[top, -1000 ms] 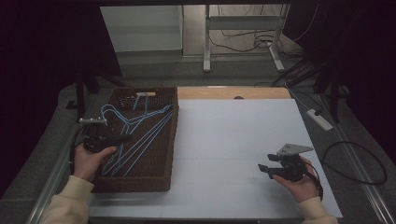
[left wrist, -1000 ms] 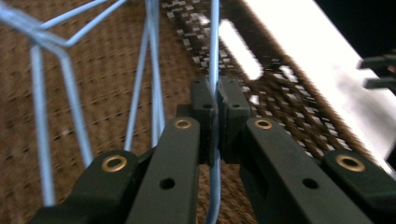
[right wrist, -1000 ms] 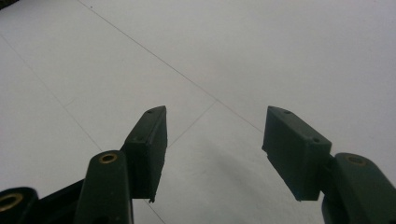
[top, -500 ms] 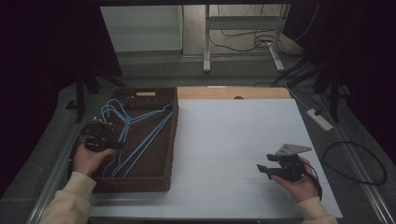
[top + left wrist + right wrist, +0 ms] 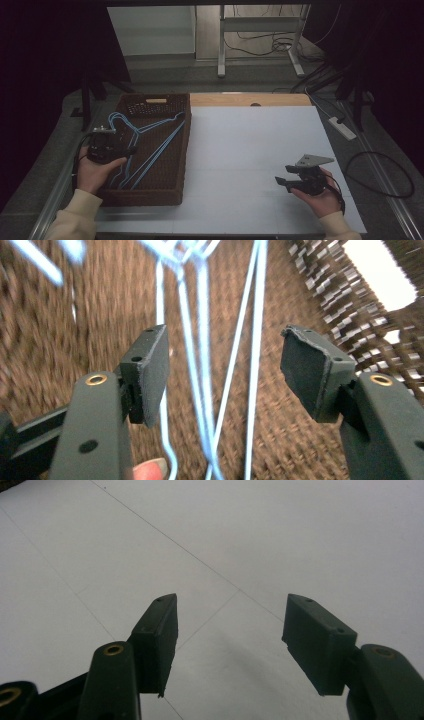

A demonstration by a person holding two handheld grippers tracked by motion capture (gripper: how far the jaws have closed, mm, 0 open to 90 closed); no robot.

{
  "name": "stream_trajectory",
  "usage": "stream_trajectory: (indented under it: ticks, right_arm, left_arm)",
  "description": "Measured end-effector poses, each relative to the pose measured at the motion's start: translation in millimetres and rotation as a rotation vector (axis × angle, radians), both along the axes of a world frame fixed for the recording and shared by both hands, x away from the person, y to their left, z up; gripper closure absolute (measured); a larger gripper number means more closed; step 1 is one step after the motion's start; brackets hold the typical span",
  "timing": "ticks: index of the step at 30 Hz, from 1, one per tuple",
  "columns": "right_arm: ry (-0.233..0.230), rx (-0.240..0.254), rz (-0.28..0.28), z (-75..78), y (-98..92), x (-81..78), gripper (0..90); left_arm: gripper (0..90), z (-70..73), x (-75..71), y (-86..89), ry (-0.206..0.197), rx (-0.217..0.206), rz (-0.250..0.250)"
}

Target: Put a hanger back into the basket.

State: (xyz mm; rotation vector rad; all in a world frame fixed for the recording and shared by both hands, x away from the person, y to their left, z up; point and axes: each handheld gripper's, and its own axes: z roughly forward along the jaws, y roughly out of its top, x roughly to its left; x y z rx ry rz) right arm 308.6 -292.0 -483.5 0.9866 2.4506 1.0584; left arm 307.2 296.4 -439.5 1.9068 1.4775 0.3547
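Several blue wire hangers [image 5: 150,145] lie in a brown woven basket [image 5: 150,196] at the table's left. My left gripper [image 5: 131,150] hovers over the basket's left side, pointing right above the hangers. In the left gripper view its jaws [image 5: 225,347] have just been opening and stand wide. The hanger wires [image 5: 200,365] run below the gap, and the pads do not touch them. My right gripper [image 5: 281,178] rests low over the white table sheet [image 5: 250,145] at the near right. It is open with nothing between its pads [image 5: 230,615].
A wooden strip [image 5: 250,99] runs along the table's far edge. A white power strip [image 5: 342,127] and cables lie on the floor to the right. Metal table legs [image 5: 220,40] stand behind. A metal rail [image 5: 55,195] borders the left side.
The left gripper has opened and let go of the blue hangers, which have shifted and now lie flat in the basket. The right gripper has not moved.
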Motion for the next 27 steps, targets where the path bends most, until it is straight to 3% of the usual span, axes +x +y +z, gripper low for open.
stream_trajectory:
  ticks: [1,2,5,11,12,13,19,27]
  right_arm:
    - [-0.001,0.000,0.000,0.1,0.1,0.0,39.5]
    - [-0.001,0.000,0.001,0.2,0.1,-0.1,39.5]
    - [-0.004,0.001,0.005,0.4,0.5,-0.6,39.4]
    - [-0.015,0.015,0.006,1.8,-0.6,-2.9,39.2]
    - [-0.016,0.021,0.003,2.3,-1.3,-3.3,39.1]
    - [-0.017,0.032,-0.001,2.6,-1.9,-3.8,38.9]
    - [-0.017,0.073,-0.014,4.3,-6.5,-4.7,37.9]
    - [-0.033,0.115,-0.031,5.7,-11.8,-6.2,36.6]
  left_arm:
    - [36.9,2.9,-2.7,-1.3,-0.020,-0.012,-0.014]
    - [36.9,9.3,-8.6,-4.6,-0.069,-0.026,-0.037]
    - [36.0,19.9,-20.7,-15.2,-0.125,-0.072,-0.108]
    - [34.5,20.0,-44.6,-42.6,-0.201,-0.119,-0.233]
    - [34.1,20.0,-44.6,-42.6,-0.201,-0.119,-0.233]
    - [34.0,16.0,-50.9,-51.0,-0.214,-0.131,-0.263]
    - [32.9,3.5,-61.8,-71.0,-0.245,-0.107,-0.322]
    - [32.4,-2.6,-64.5,-75.5,-0.253,-0.114,-0.331]
